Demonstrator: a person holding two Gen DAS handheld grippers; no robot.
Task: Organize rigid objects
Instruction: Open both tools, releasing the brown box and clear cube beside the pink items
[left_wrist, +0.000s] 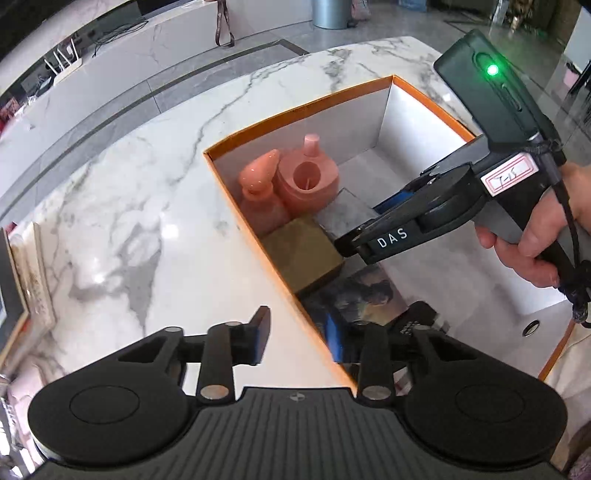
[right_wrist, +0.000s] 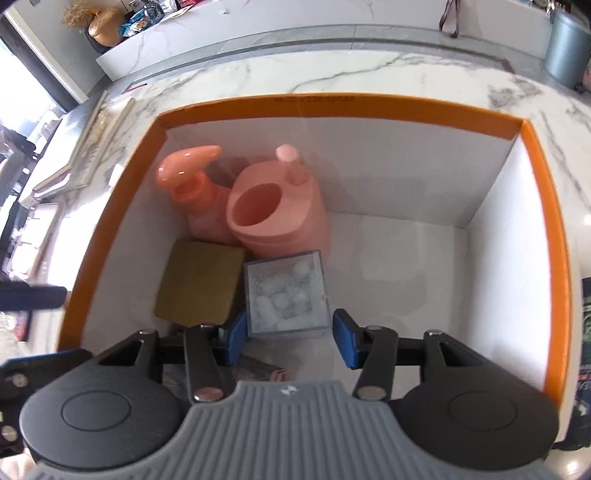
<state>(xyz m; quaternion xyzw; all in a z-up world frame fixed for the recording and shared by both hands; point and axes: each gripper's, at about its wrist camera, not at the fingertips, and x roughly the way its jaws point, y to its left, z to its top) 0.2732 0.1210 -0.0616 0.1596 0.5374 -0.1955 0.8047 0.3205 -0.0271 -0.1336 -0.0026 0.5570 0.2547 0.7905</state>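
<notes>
An orange-rimmed cardboard box (right_wrist: 546, 221) with white walls stands on the marble counter. In its left part stand a pink pump bottle (right_wrist: 192, 184), a pink holder cup (right_wrist: 277, 214), a flat gold box (right_wrist: 199, 284) and a small clear box (right_wrist: 286, 295). My right gripper (right_wrist: 291, 341) reaches down into the box, its blue pads flanking the clear box's near edge, with a sliver of gap at the right pad. In the left wrist view its finger (left_wrist: 388, 236) lies over the clear box (left_wrist: 347, 210). My left gripper (left_wrist: 340, 321) hovers open and empty over the orange rim (left_wrist: 295, 110).
The box's right half shows bare white floor (right_wrist: 406, 258). A picture-printed flat item (left_wrist: 365, 291) lies in the box's near corner. The marble counter (left_wrist: 147, 221) spreads to the left, with a framed item (left_wrist: 33, 273) at its edge. A grey bin (right_wrist: 565, 48) stands on the floor beyond.
</notes>
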